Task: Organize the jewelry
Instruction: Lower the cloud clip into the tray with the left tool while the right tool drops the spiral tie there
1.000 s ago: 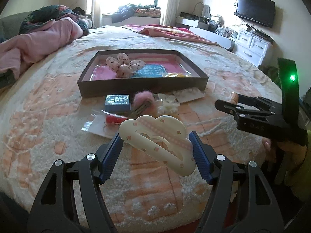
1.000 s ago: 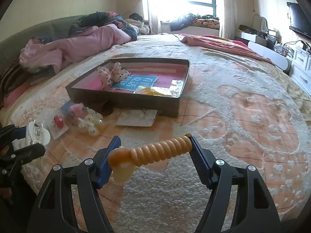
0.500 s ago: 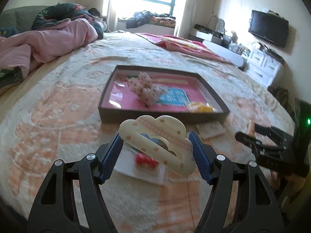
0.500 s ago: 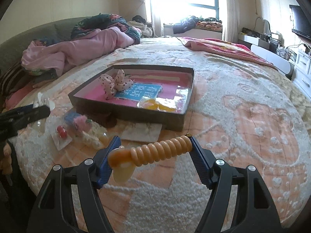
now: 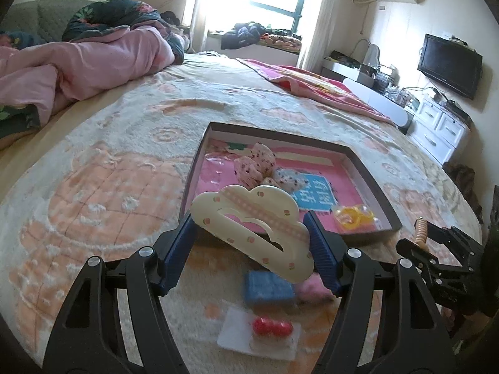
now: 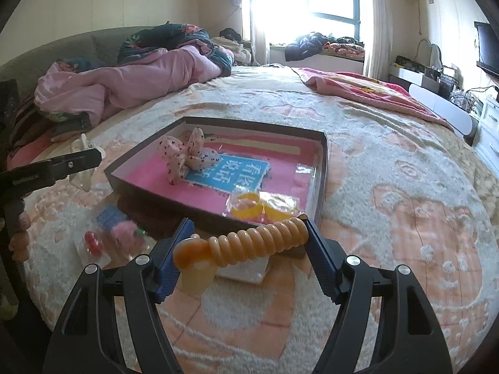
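Cream cloud-shaped hair claw clip with small peach dots (image 5: 252, 226) sits clamped between the blue pads of the left gripper (image 5: 251, 243), fingers narrowed onto its two ends, held tilted in the air above the near left corner of the dark shallow box with a pink lining (image 5: 368, 184). Over on the right, the right gripper (image 6: 246, 247) pinches an amber ribbed hair clip (image 6: 249, 244) end to end, hovering at the near edge of that same box (image 6: 140, 184). Inside the box: a pale spotted fabric bow (image 6: 187, 157) towards the far left, a blue printed card (image 6: 234, 171) in the middle, and a clear packet with yellow rings (image 6: 249, 207) in the near right corner. On the cream and peach patterned bedspread (image 5: 103, 187) just near of the box lie a small blue box (image 5: 268, 290), a pink fluffy piece (image 5: 312, 290) touching it on the right, and a white card with red beads (image 5: 268, 327) nearest of all. A crumpled pink duvet (image 5: 81, 65) is heaped far left.
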### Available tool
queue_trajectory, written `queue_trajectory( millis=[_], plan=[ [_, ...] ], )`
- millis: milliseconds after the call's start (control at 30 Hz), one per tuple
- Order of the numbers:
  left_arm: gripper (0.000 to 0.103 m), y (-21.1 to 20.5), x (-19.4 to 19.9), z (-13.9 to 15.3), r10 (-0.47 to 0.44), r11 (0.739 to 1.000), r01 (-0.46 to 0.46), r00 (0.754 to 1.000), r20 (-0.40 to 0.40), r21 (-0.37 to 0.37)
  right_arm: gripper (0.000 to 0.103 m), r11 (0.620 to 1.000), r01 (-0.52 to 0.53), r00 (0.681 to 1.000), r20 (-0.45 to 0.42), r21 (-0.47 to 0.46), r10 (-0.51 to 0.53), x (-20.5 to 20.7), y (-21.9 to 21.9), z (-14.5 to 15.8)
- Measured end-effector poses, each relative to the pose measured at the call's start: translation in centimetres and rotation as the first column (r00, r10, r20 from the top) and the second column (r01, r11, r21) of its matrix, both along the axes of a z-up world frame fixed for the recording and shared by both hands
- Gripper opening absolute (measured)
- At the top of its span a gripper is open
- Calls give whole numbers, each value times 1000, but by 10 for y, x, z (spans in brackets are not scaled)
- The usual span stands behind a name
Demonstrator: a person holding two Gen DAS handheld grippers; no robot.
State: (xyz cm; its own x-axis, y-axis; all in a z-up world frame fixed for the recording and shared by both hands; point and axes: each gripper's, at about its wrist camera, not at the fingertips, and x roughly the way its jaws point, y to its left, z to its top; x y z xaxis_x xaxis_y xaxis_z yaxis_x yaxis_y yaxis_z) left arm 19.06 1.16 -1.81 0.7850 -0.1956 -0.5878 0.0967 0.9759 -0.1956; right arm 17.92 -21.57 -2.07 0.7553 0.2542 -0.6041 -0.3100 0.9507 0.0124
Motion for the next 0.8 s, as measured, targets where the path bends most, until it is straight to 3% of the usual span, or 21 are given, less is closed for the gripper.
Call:
queue_trajectory(
  millis=[367,800],
  plan=[
    [61,-2,42,-7,-38,999,38,999,-7,7,69,999,20,1000,5,-30,-19,33,6,3],
    [61,-8,73,-33,-69,998,69,995,-76,5,69,997,39,998,-39,-71,-42,80,12,-7]
  ],
)
